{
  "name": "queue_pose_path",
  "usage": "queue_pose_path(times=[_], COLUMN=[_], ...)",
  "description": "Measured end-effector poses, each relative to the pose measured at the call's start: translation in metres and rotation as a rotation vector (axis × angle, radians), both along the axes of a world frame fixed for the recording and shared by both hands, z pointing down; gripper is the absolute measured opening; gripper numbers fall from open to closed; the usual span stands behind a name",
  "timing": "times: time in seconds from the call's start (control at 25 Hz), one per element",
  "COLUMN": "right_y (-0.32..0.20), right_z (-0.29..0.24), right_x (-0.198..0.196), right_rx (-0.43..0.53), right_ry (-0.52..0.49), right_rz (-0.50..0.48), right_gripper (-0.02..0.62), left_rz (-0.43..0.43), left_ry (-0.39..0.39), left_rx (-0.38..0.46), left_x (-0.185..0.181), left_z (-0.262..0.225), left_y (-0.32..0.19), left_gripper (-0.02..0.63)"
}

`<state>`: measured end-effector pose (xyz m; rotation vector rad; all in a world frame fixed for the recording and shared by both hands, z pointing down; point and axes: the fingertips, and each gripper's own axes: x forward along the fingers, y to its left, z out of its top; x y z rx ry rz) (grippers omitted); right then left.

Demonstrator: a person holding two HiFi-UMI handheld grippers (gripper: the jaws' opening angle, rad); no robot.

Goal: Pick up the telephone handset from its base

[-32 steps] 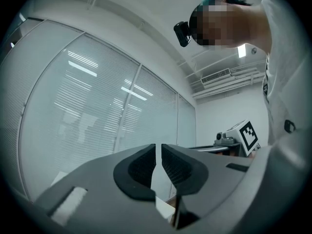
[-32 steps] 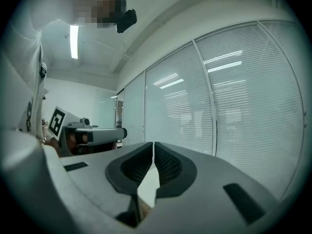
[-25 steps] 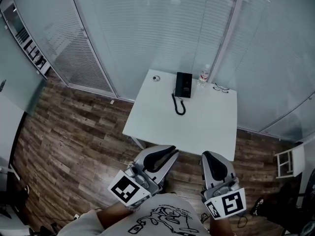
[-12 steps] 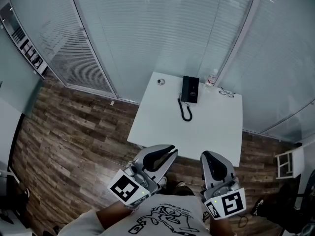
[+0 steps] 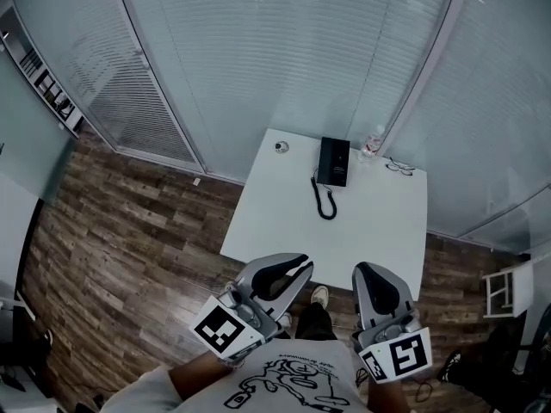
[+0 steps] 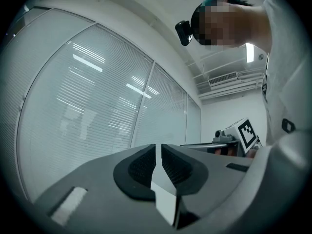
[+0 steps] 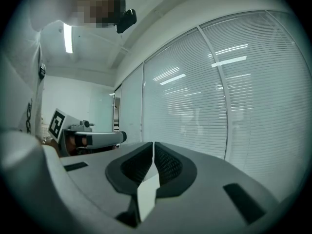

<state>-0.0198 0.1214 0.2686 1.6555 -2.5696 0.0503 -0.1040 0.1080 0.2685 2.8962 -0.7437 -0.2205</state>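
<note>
Bottle (image 5: 373, 142) stands just beside telephone (image 5: 333, 162) at white table's (image 5: 362, 231) far edge.

In the head view the phone (image 5: 334, 162) is too small to tell its parts apart. A round thing (image 5: 281, 147) and a wiry thing (image 5: 401, 169) on the table (image 5: 284, 222) are too small to name. The bottom edge cuts off the person's shirt (image 5: 284, 381), and the left edge cuts off a shelf (image 5: 52, 93).
</note>
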Motion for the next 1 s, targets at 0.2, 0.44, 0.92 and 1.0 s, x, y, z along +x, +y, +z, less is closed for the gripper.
queue_pose_path(times=[0.2,0.44,0.92,1.0], right_y=[-0.024,-0.055,-0.108,-0.111], right_z=[0.004,0.003,0.004,0.005], right_x=[0.022,0.054,0.124,0.134], right_rx=[0.004,0.008,0.026,0.027], right_ry=[-0.004,-0.008,-0.025,-0.026], right_rz=[-0.007,-0.009,-0.044,-0.047], right_gripper=[0.011,0.011,0.011,0.011], left_rz=[-0.016,-0.011,-0.055,-0.057], left_ry=[-0.001,-0.007,-0.014,-0.014], left_rx=[0.003,0.011,0.018,0.021], left_x=[0.019,0.052,0.120,0.130], left_z=[0.003,-0.001,0.001,0.000], left_y=[-0.024,-0.053,-0.102,-0.104], left_gripper=[0.034,0.034,0.034,0.034])
